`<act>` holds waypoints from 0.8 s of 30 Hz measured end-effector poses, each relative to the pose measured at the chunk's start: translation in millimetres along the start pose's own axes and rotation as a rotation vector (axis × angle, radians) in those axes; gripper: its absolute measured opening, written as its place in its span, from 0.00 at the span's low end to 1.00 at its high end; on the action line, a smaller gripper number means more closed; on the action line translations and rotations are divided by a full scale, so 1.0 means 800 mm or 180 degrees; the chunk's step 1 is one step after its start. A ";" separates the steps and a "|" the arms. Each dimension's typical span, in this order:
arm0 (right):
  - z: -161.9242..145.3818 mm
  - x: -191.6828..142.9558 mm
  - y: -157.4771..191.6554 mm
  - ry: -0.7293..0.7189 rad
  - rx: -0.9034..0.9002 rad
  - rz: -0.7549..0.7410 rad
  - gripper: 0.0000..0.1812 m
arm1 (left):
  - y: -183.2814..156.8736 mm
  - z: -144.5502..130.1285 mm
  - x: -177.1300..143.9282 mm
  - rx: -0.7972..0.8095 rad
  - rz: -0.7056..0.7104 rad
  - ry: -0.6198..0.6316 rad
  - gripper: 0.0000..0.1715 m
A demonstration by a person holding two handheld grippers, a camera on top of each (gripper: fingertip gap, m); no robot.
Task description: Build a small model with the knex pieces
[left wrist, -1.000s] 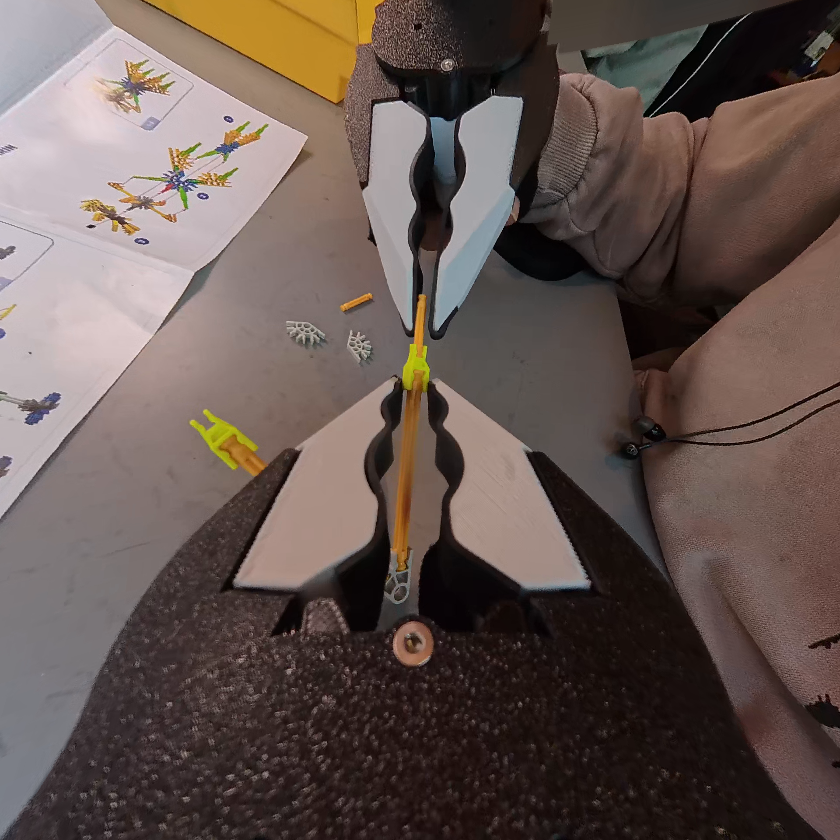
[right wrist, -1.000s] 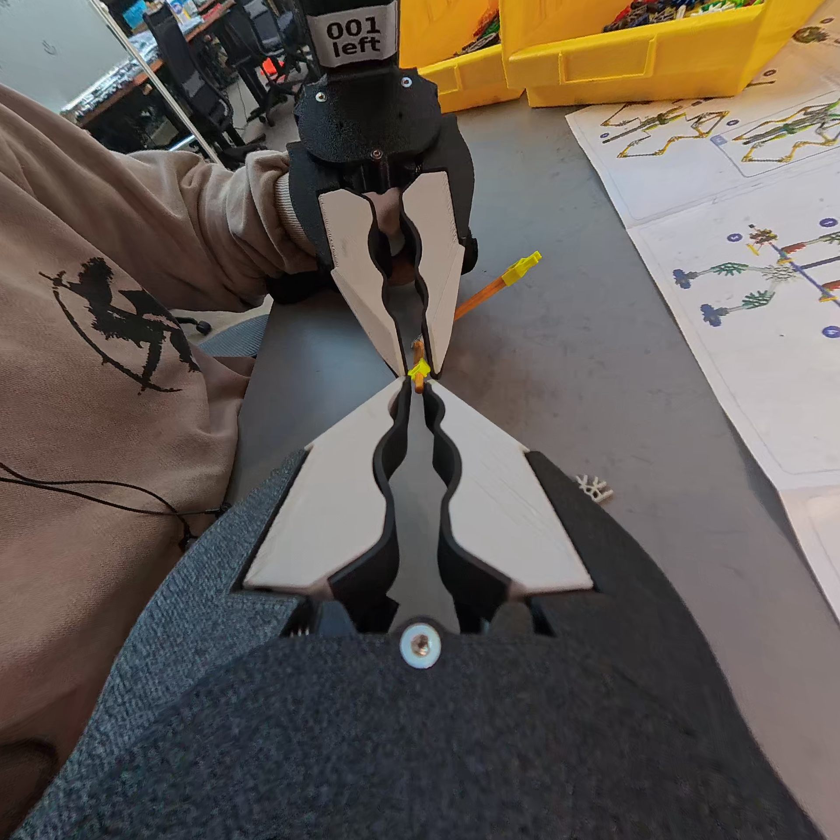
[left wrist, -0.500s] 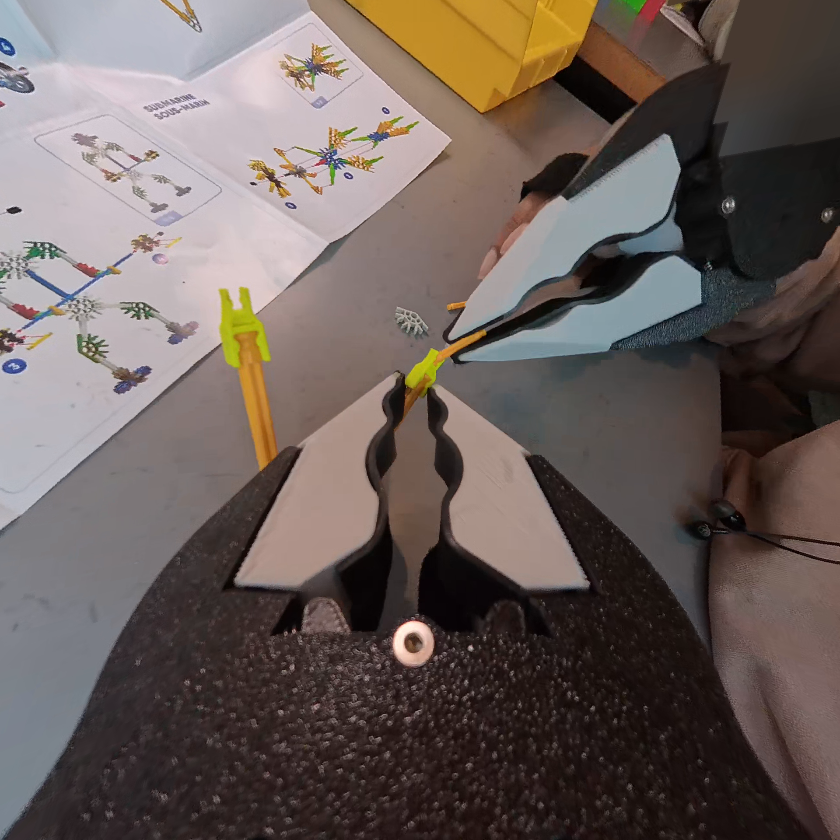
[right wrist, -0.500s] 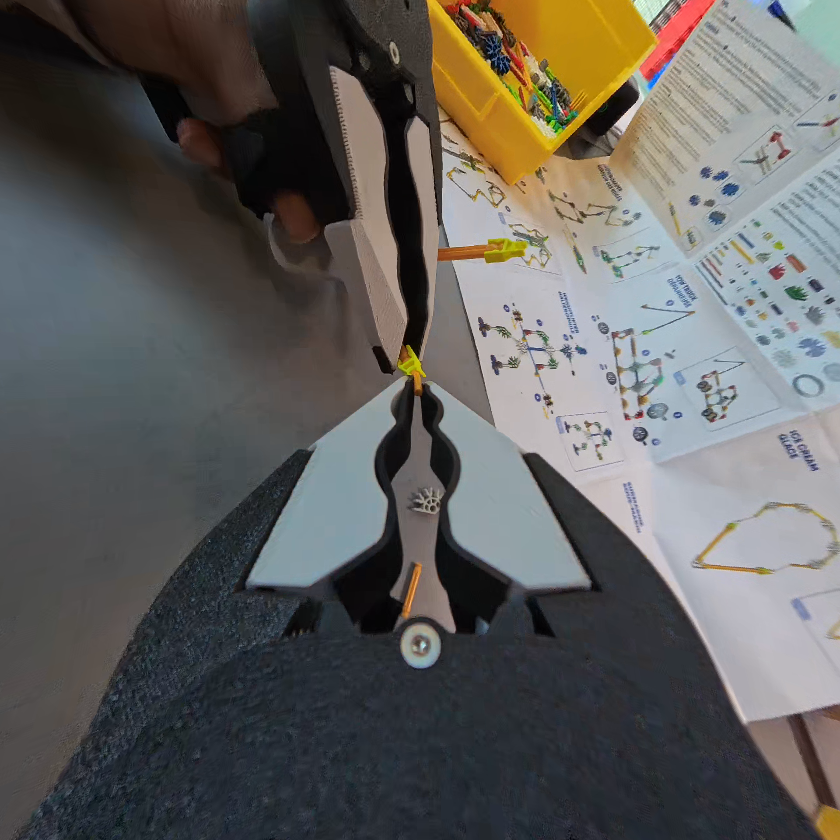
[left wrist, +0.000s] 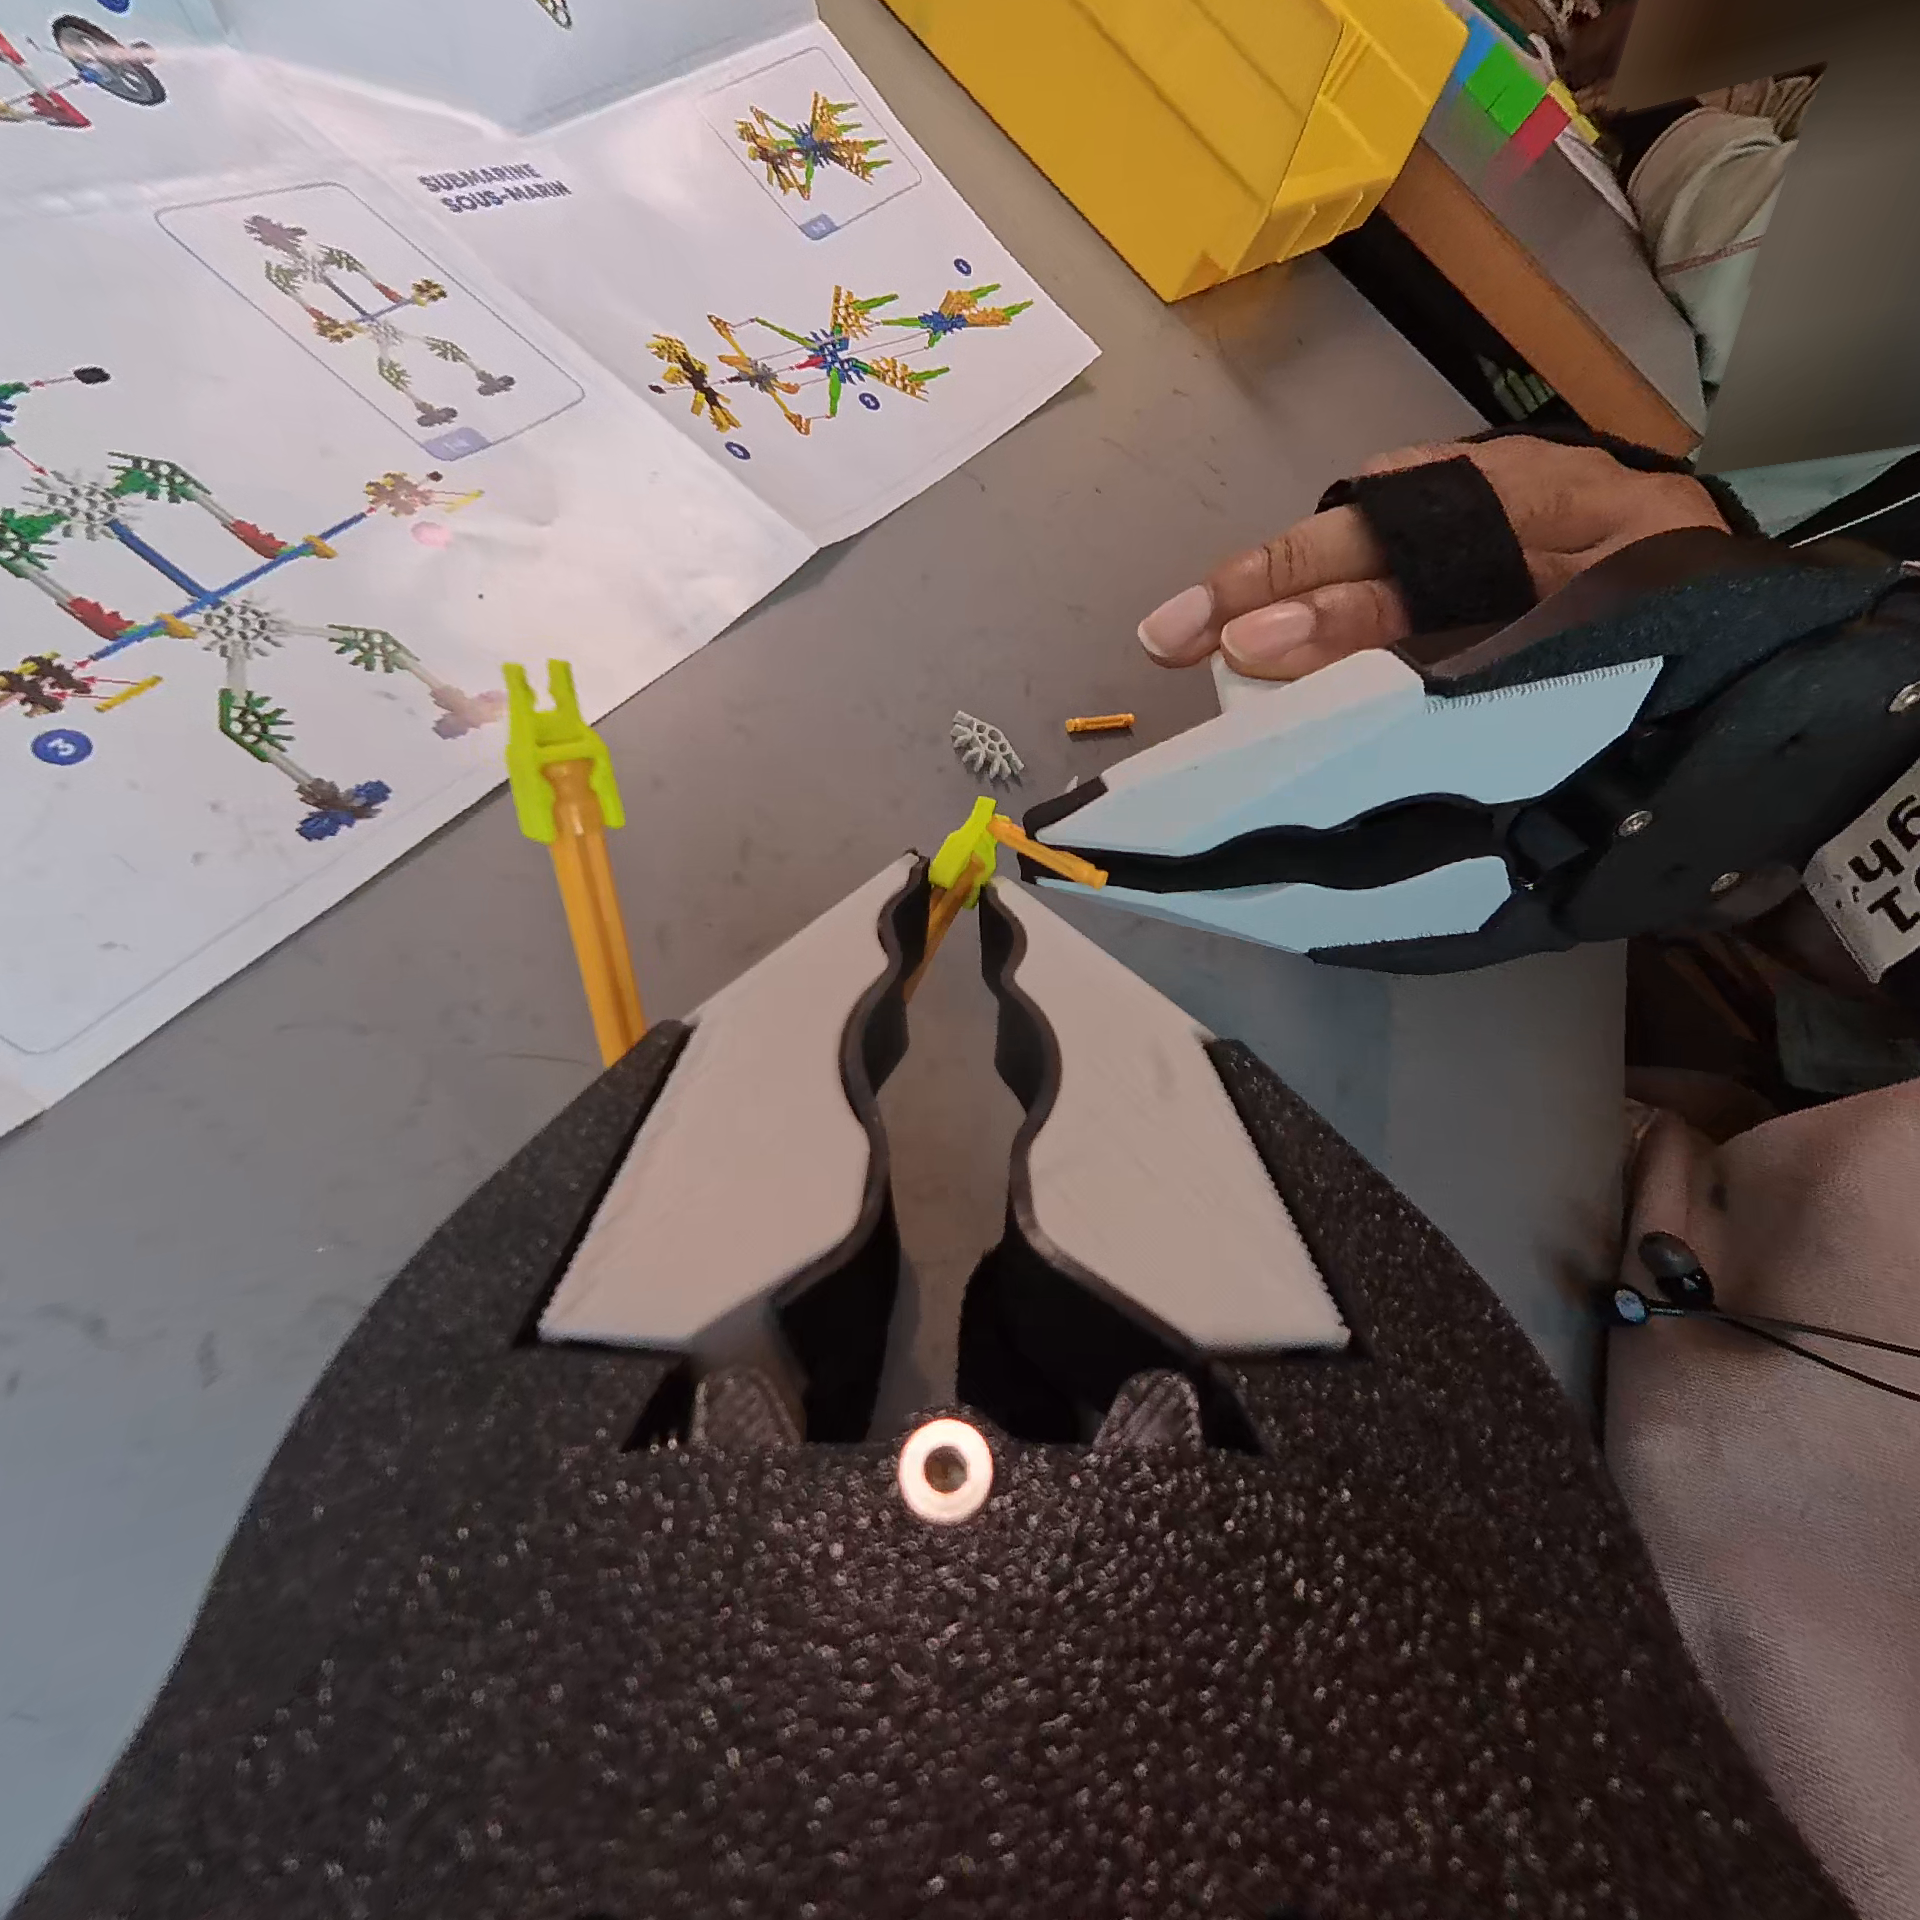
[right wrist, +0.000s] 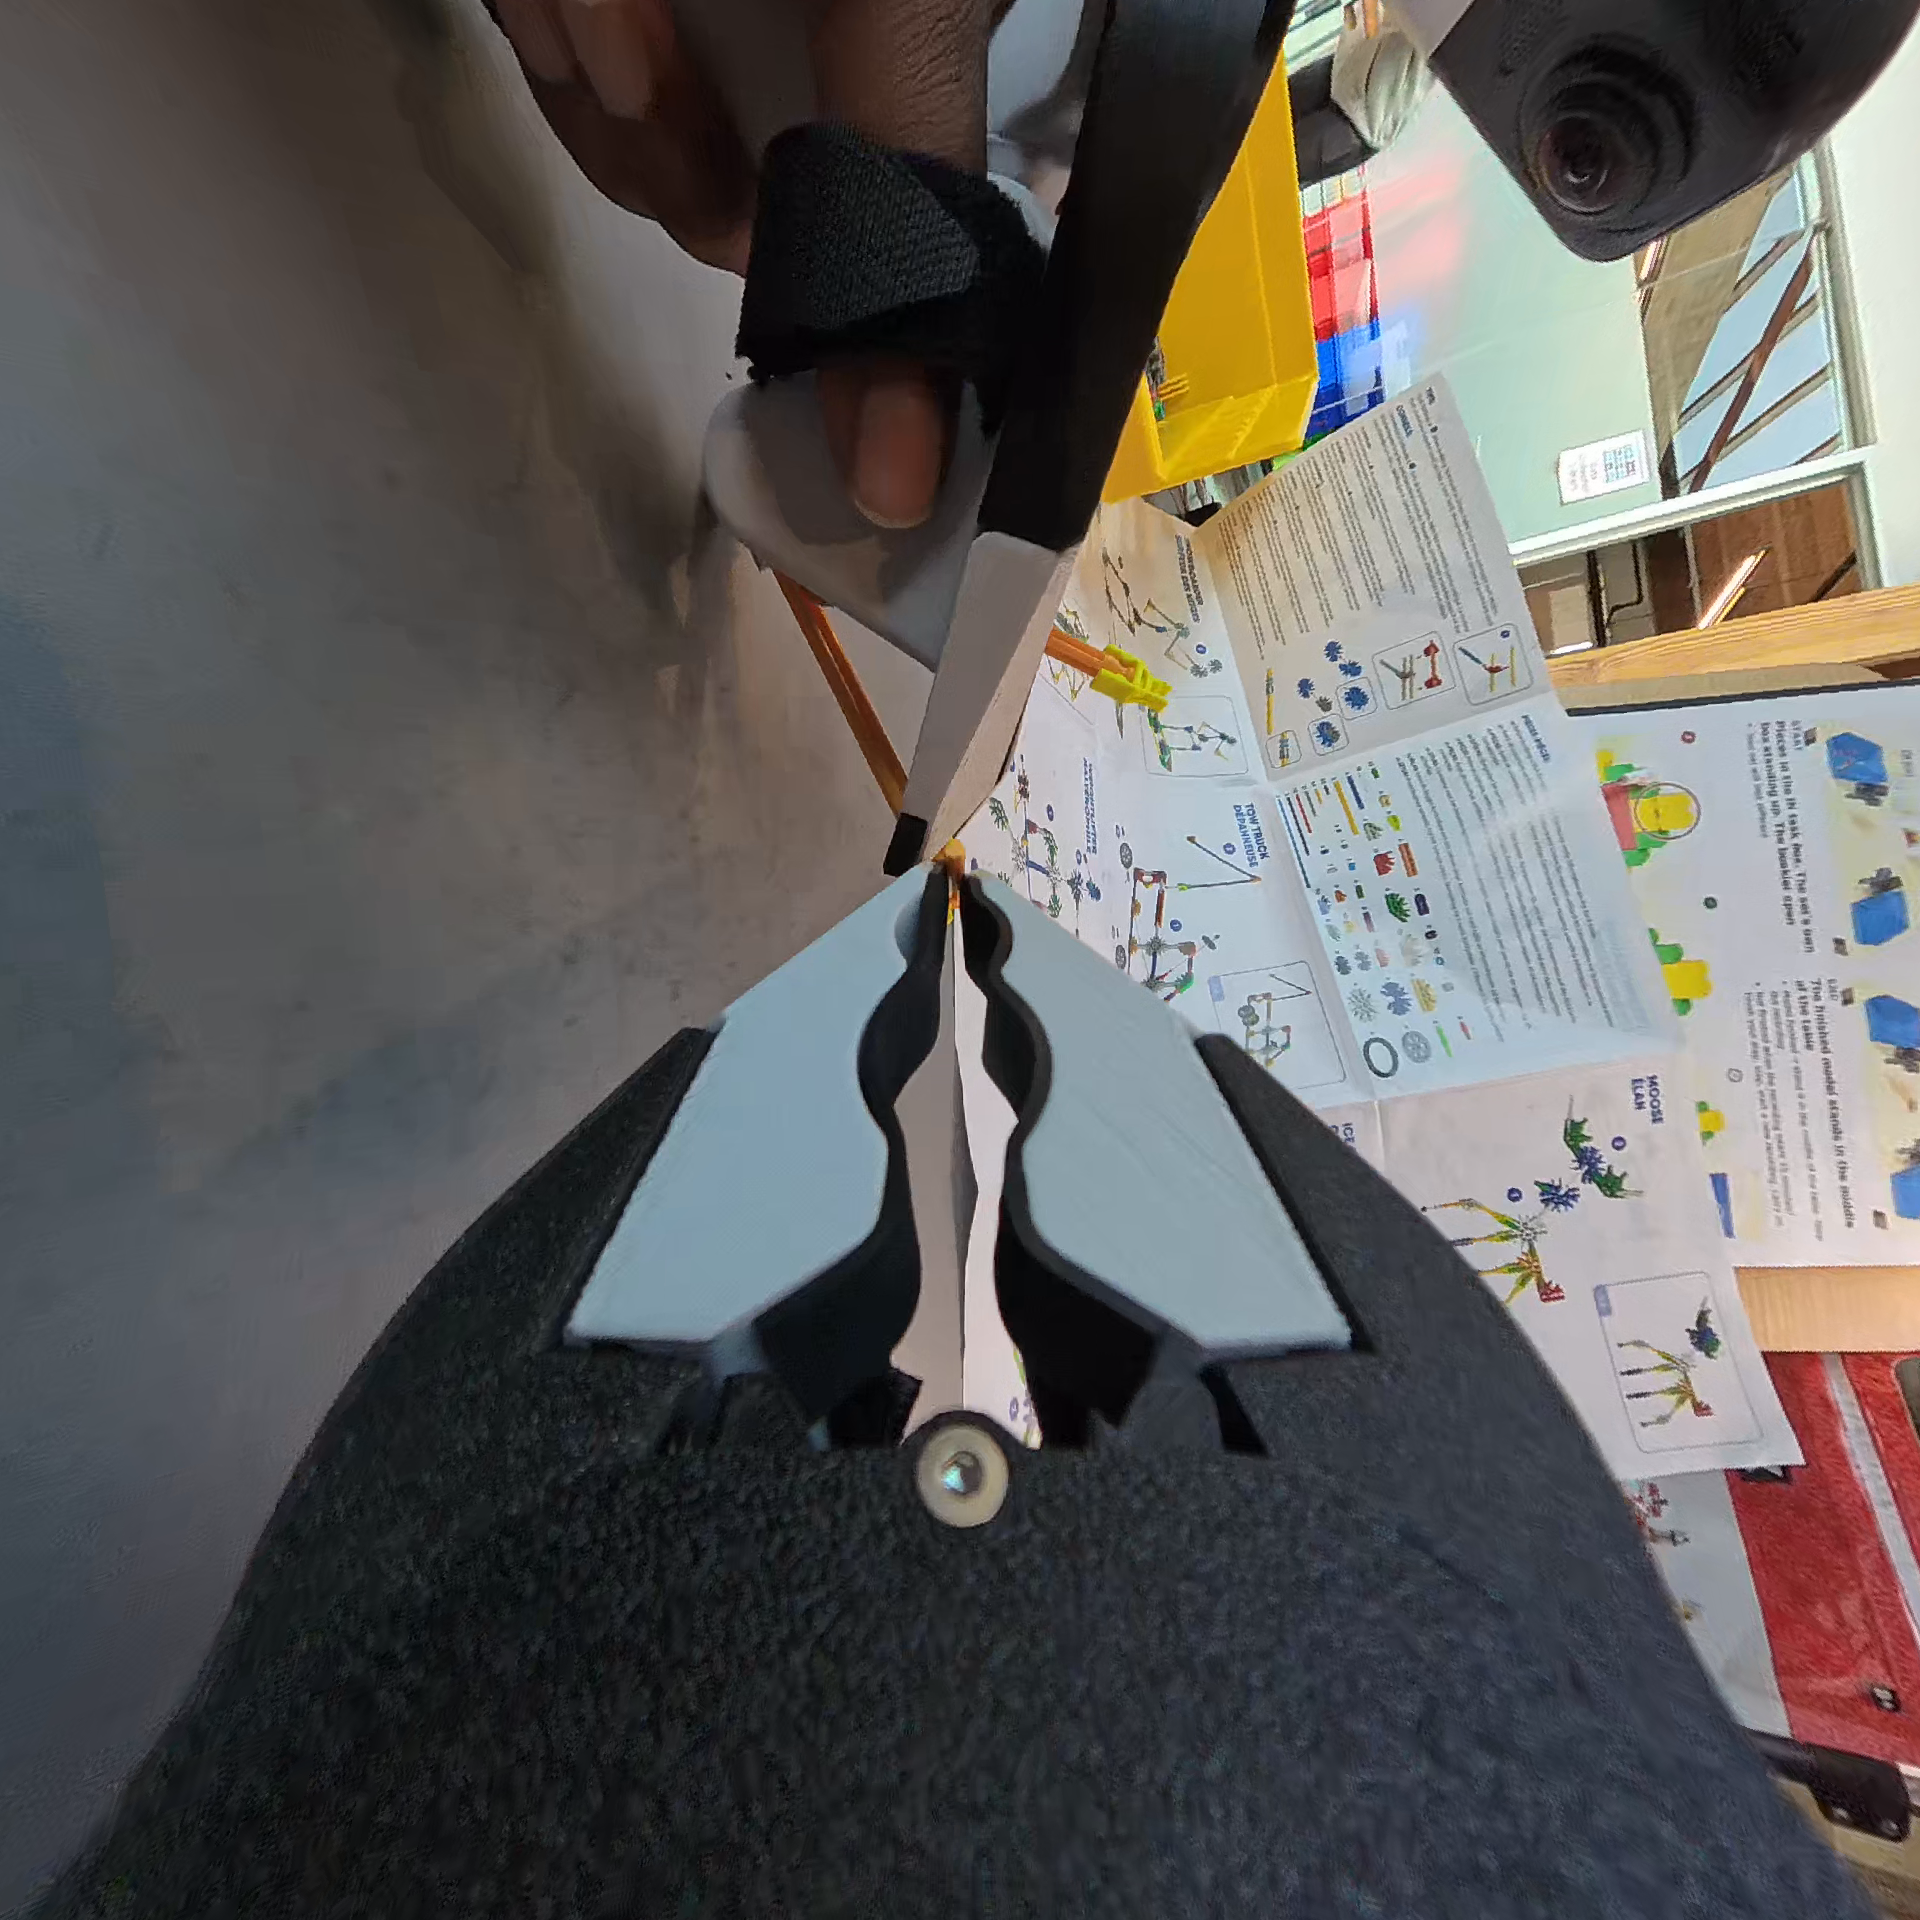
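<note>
My left gripper is shut on a long orange rod that has a lime-green connector at its tip. A second orange rod with a lime-green connector sticks up to the left of the gripper. My right gripper comes in from the right, shut on a short orange rod whose end meets the connector. In the right wrist view my right gripper is tip to tip with the left gripper. The long orange rod shows behind it.
A grey fan-shaped connector and a small orange rod lie on the grey table. Unfolded instruction sheets cover the left. A yellow bin stands at the back. A person's sleeve is at the right. The tips of both grippers are at nearly the same place.
Both grippers have turned while staying tip to tip. The right gripper, once head-on, now comes in from the right. The second rod now stands upright beside the left gripper.
</note>
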State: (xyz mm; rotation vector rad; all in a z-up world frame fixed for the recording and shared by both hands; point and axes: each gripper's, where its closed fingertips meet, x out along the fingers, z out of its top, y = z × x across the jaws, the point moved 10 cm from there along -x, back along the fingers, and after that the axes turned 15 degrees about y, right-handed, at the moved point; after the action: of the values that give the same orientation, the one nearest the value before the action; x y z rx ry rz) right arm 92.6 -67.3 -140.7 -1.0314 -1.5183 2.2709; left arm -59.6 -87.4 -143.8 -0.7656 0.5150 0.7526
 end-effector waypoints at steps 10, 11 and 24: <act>-0.024 -0.017 -0.008 -0.0562 -0.0306 0.0245 0.00 | -0.012 -0.002 0.004 0.0037 -0.0309 0.0019 0.04; -0.025 -0.018 -0.012 -0.0612 -0.0158 0.0342 0.00 | -0.013 -0.002 0.004 0.0136 -0.0293 -0.0002 0.04; -0.035 -0.016 -0.032 -0.0980 0.0954 0.1072 0.01 | -0.030 0.001 0.000 0.0567 -0.0262 -0.0064 0.05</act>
State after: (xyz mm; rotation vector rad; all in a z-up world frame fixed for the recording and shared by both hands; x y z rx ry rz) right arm 115.2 -42.2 -118.9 -0.9407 -1.1078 2.8945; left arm -41.1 -98.6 -133.3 -0.6091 0.5217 0.6283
